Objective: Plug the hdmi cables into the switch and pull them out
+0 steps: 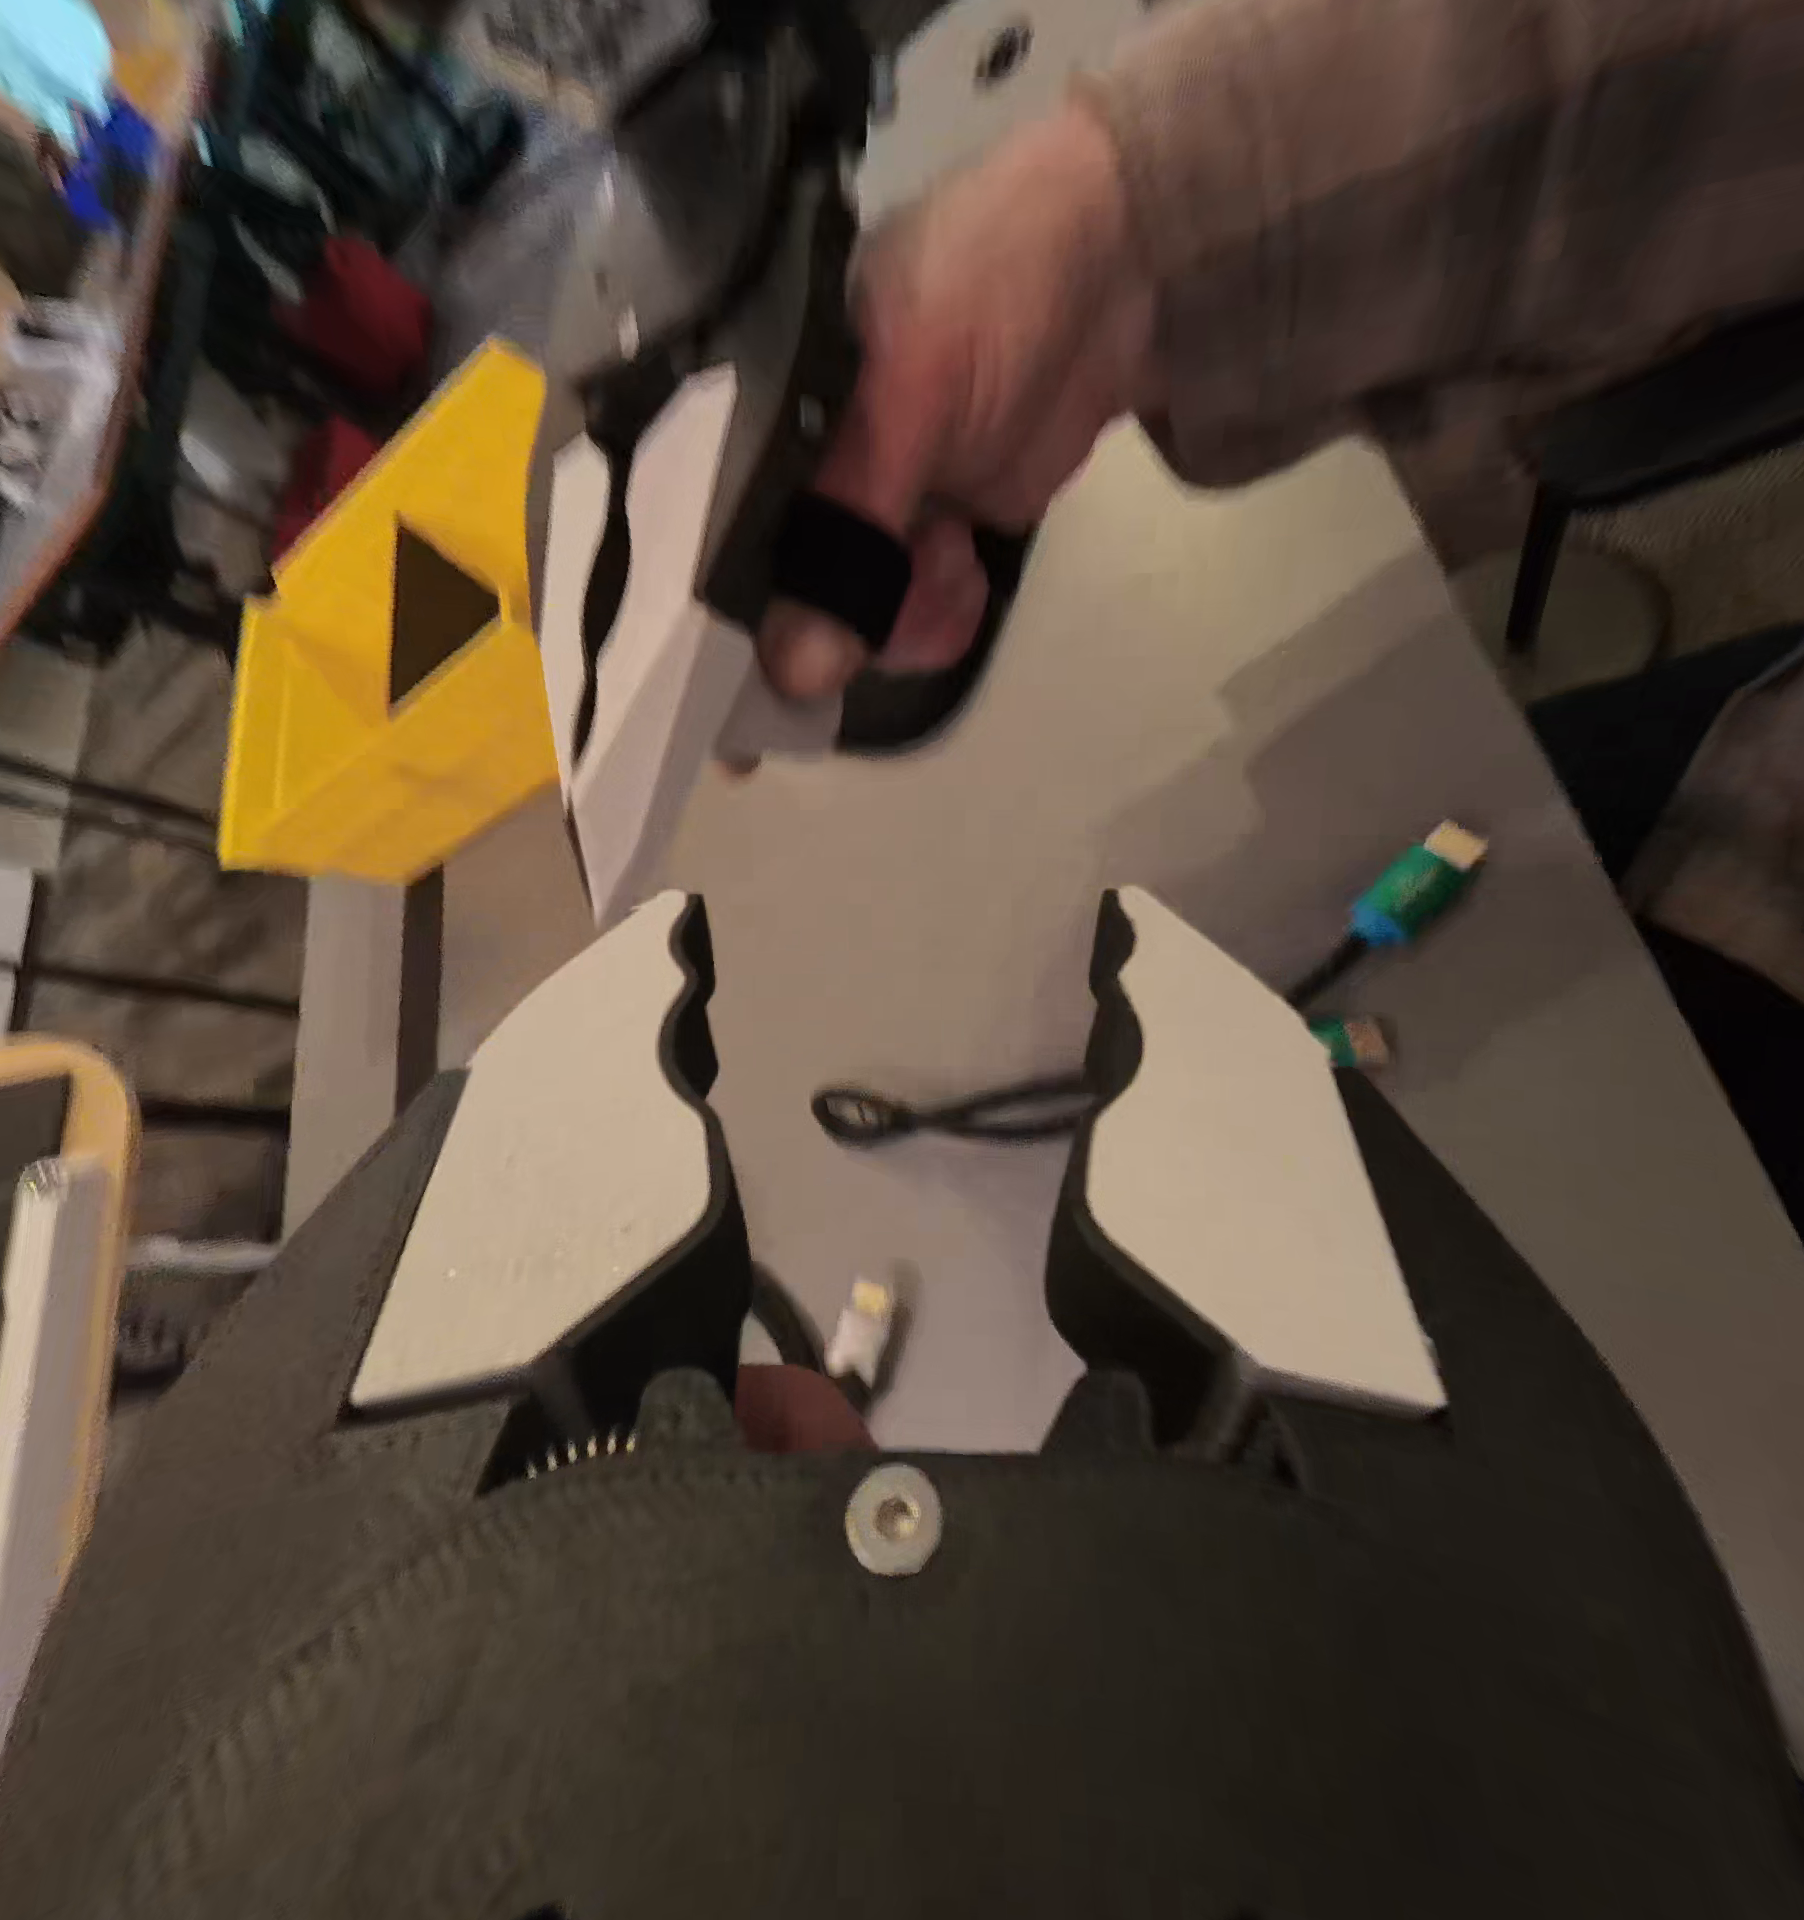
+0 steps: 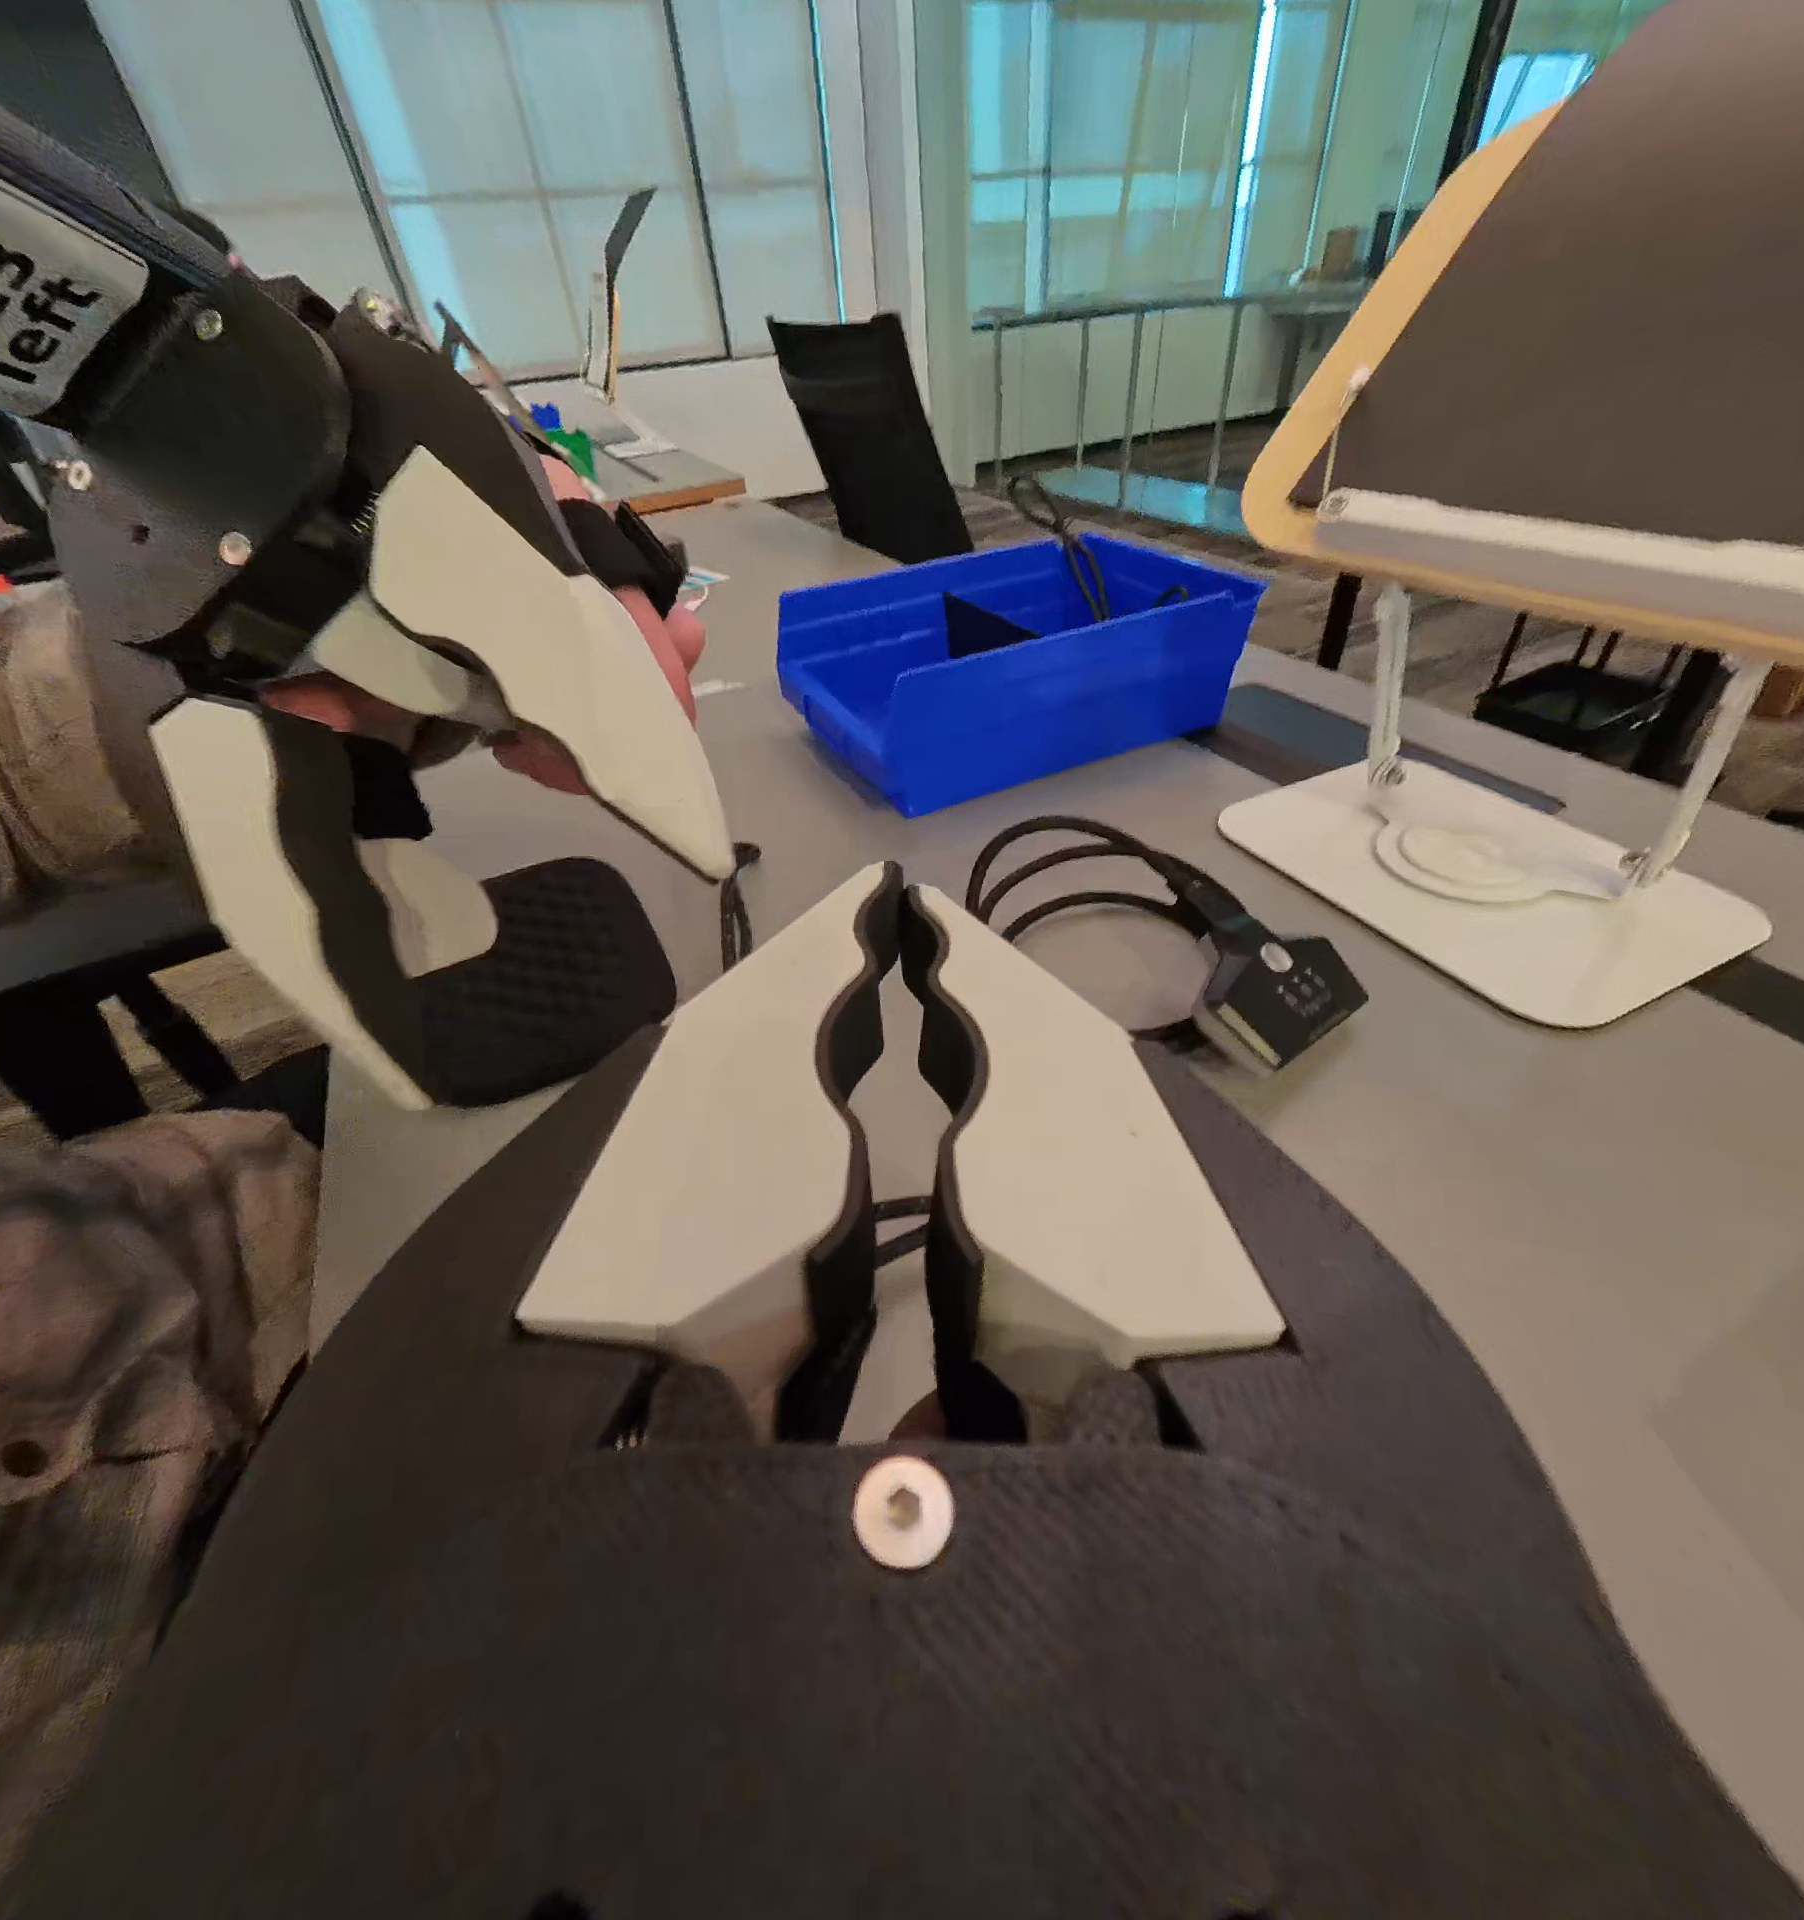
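My left gripper (image 1: 903,920) is open and empty, held above the grey table (image 1: 981,727). Below it lie a thin black cable loop (image 1: 939,1112) and a white plug (image 1: 862,1330). Two green HDMI plugs (image 1: 1417,883) (image 1: 1350,1039) lie to its right. My right gripper (image 2: 898,883) is shut with nothing visible between its tips; it also shows in the left wrist view (image 1: 607,727), just beyond the left fingertip. The black HDMI switch (image 2: 1282,987) with its coiled black cable (image 2: 1074,883) lies on the table just right of the right gripper. The left gripper (image 2: 565,977) shows at upper left, open.
A blue bin (image 2: 1012,665) with a cable in it stands behind the switch. A tilted screen on a white stand (image 2: 1500,894) is at the right. A yellow bin (image 1: 389,665) sits at the table's edge. A black chair (image 2: 867,436) stands beyond the table. From either gripper's tips it is about 20 cm to the white plug (image 1: 862,1330). Both grippers' tips are roughly 25 cm from the black HDMI switch (image 2: 1282,987).
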Demonstrator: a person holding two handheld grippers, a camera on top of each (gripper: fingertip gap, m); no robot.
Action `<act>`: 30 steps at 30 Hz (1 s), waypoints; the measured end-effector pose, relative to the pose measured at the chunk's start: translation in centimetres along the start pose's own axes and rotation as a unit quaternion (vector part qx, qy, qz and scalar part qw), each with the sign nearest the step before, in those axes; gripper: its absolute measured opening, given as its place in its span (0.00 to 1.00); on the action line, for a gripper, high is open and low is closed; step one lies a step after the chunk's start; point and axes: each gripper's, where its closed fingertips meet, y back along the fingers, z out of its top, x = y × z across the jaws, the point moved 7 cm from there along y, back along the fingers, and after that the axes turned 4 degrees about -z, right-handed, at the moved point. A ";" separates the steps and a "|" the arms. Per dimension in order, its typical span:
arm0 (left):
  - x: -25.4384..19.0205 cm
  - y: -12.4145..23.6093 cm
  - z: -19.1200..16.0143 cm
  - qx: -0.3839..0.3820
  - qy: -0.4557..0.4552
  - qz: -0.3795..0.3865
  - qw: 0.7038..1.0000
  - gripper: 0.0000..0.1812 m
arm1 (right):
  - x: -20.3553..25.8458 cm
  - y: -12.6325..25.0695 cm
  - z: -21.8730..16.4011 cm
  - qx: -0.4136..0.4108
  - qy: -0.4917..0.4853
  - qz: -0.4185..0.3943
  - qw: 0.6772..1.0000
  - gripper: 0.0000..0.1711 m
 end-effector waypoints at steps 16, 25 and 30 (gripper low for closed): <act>-5.9 -3.4 -10.4 0.120 0.241 -0.026 0.963 0.45 | 0.7 -1.5 -9.3 0.284 0.223 0.030 0.932 0.28; -4.9 -6.6 -11.4 0.077 0.375 -0.104 0.918 0.45 | 2.9 -5.9 -12.4 0.294 0.452 0.000 0.842 0.36; -3.8 -7.5 -11.2 0.070 0.349 -0.134 0.925 0.49 | 2.7 -6.7 -12.5 0.264 0.484 -0.021 0.834 0.36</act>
